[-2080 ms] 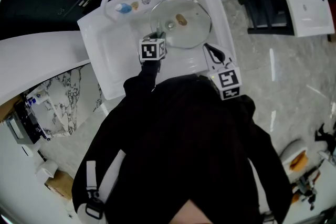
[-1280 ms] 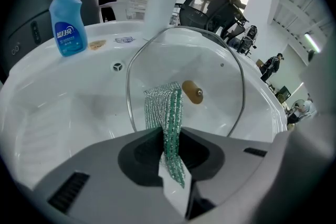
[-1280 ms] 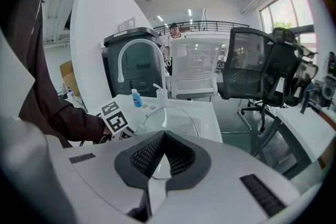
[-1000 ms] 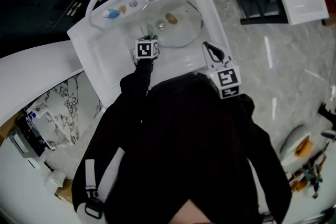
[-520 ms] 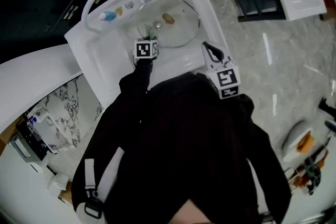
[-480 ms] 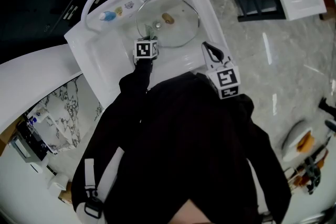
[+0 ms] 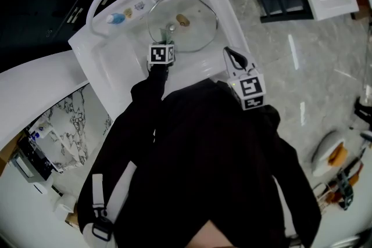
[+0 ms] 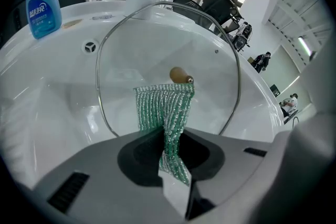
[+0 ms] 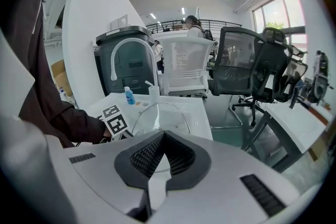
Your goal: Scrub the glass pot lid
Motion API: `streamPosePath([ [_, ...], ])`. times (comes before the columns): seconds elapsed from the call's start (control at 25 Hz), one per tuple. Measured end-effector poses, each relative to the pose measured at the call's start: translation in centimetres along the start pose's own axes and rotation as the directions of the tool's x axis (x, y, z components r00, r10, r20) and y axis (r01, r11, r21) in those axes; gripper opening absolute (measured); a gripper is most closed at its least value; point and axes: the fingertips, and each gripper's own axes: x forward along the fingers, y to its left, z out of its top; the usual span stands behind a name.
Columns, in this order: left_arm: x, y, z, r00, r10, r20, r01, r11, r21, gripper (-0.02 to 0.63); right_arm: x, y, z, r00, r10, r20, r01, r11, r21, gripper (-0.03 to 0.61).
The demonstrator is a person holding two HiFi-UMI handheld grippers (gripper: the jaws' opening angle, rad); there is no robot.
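Head view, glass pot lid (image 7: 195, 32): lies in the white sink (image 7: 110, 61), just ahead of the left fingertips and ahead and to the left of the right ones.
Head view, left gripper (image 7: 164, 42): reaches over the sink's near rim to the lid's near edge.
Head view, right gripper (image 7: 232, 53): held over the sink's near right corner, apart from the lid.
Left gripper view, fingers: pressed together on a green-and-silver scouring cloth (image 8: 165, 105), whose free end fans out ahead of the tips.
Left gripper view, lid: the cloth's far edge lies just short of the brown knob (image 8: 180, 75); whether it presses on the glass cannot be told.
Left gripper view, blue detergent bottle (image 8: 43, 0): stands on the sink's deck, far ahead and to the left of the fingers.
Right gripper view, fingers: closed on each other with nothing between them.
Right gripper view, lid: ahead of and below the tips, untouched.
Risk, lid sliding: nothing steadies the lid, so a hard stroke could skate it across the wet basin or knock it against the sink wall.
Risk, cloth slipping: only a narrow strip is pinched, so drag on the glass might pull it free.
Risk, knob: a stroke may snag the cloth on it.
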Motion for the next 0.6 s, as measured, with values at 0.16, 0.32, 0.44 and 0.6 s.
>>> streamPosePath([
  [0.16, 0.2, -0.4, -0.2, 1.000, -0.006, -0.011, 0.006, 1.000, 0.001, 0.066, -0.1, 0.0, 0.1, 1.000, 0.004, -0.005, -0.004, 1.000, -0.015, 0.002],
  [0.32, 0.5, -0.7, -0.4, 1.000, -0.016, -0.023, 0.016, 1.000, -0.006, 0.066, -0.2, 0.0, 0.2, 1.000, -0.001, -0.006, 0.001, 1.000, -0.011, 0.003],
  [0.44, 0.7, -1.0, -0.6, 0.999, -0.026, -0.032, 0.026, 1.000, -0.010, 0.066, -0.4, -0.1, 0.0, 1.000, -0.006, -0.009, 0.006, 1.000, -0.008, 0.002],
  [0.6, 0.9, -1.3, -0.7, 0.999, -0.034, -0.042, 0.034, 0.999, -0.018, 0.066, -0.7, -0.4, -0.3, 1.000, -0.012, -0.017, 0.012, 1.000, -0.009, 0.002],
])
